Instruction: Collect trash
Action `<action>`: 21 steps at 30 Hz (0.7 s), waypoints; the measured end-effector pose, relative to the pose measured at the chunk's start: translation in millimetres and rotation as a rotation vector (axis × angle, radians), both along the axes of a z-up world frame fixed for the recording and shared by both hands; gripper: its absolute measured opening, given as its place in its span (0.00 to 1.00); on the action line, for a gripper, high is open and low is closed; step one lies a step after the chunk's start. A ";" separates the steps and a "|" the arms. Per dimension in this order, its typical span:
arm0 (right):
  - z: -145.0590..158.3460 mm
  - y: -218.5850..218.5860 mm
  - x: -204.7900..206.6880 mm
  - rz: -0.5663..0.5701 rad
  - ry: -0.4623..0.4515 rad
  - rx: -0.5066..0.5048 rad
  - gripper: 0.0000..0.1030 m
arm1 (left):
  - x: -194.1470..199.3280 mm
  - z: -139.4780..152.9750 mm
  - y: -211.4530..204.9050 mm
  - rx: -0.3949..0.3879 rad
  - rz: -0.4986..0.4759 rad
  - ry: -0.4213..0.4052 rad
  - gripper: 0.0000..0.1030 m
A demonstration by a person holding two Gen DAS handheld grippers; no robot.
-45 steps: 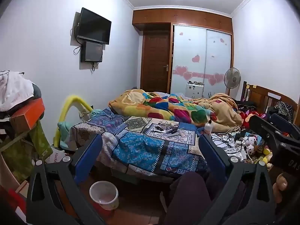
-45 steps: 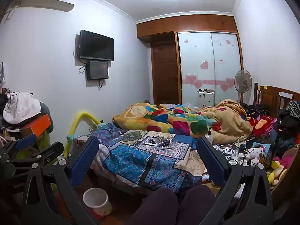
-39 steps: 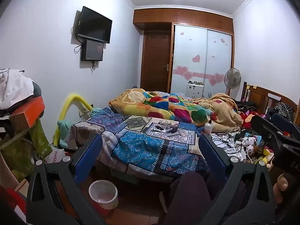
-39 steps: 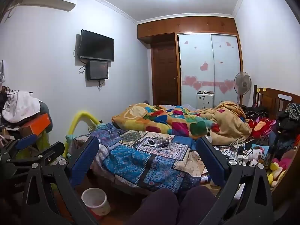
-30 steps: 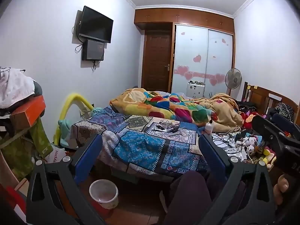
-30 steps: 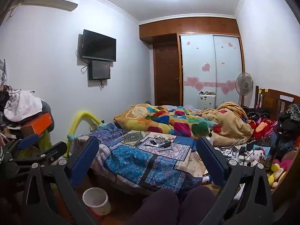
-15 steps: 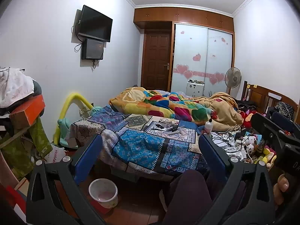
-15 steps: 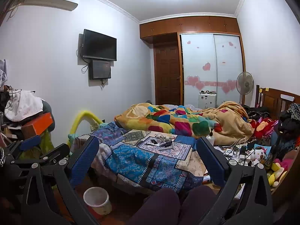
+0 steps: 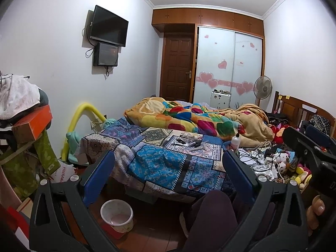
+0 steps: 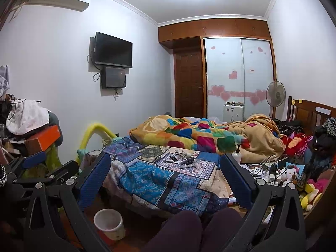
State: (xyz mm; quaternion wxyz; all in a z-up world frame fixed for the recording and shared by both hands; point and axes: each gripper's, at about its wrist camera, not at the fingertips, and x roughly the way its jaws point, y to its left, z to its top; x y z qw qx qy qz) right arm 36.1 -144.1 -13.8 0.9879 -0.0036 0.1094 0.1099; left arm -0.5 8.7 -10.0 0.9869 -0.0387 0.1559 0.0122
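Both grippers, left gripper and right gripper, hover empty with fingers apart; over 1.5 s the views only drifted slightly. Nothing collected yet. Small litter lies on the bed at 12 o'clock; white bin on the floor at 7 o'clock.

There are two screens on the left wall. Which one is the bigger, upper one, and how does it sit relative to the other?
The wide black television is the bigger one, mounted higher. The smaller, squarer screen hangs directly beneath it, cables trailing beside it.
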 end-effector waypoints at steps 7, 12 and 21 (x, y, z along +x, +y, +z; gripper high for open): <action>-0.4 2.2 -0.9 0.000 0.002 0.000 1.00 | 0.4 0.2 -1.0 -0.001 0.002 0.001 1.00; -1.2 5.7 1.0 0.004 0.006 -0.001 1.00 | 0.5 0.6 -1.4 -0.003 0.002 -0.002 1.00; -1.9 7.6 0.7 0.008 0.010 0.001 1.00 | 0.6 1.0 -2.4 0.002 0.005 0.003 1.00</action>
